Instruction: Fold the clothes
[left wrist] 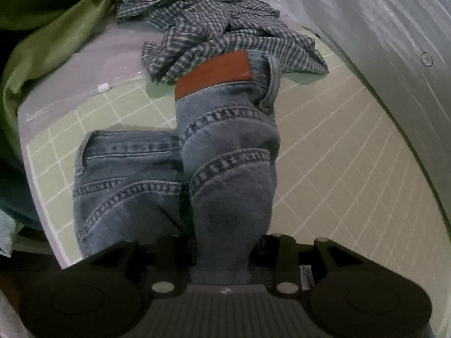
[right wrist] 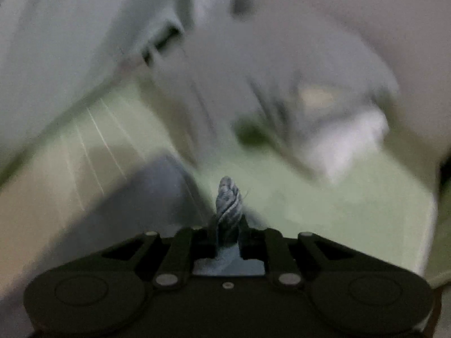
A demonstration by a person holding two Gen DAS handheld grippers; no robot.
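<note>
L gripper (left wrist: 222, 256) clamping jeans (left wrist: 225, 169) waistband, R gripper (right wrist: 227, 225) pinching denim bit; keeping both level, tension even, avoiding shirt (left wrist: 214, 25).

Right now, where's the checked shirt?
Left wrist view, top centre: checked shirt lies crumpled on the green grid mat, just behind the jeans.

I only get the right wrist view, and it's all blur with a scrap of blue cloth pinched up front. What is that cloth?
Observer: The left view shows jeans, with a brown patch at the waistband.
Operator: Is the other gripper holding them too?
Observer: Yes, the left gripper is shut on the denim.
Operator: Anything else lying there?
Observer: A crumpled checked shirt lies beyond the jeans on the gridded mat, touching the waistband.
</note>
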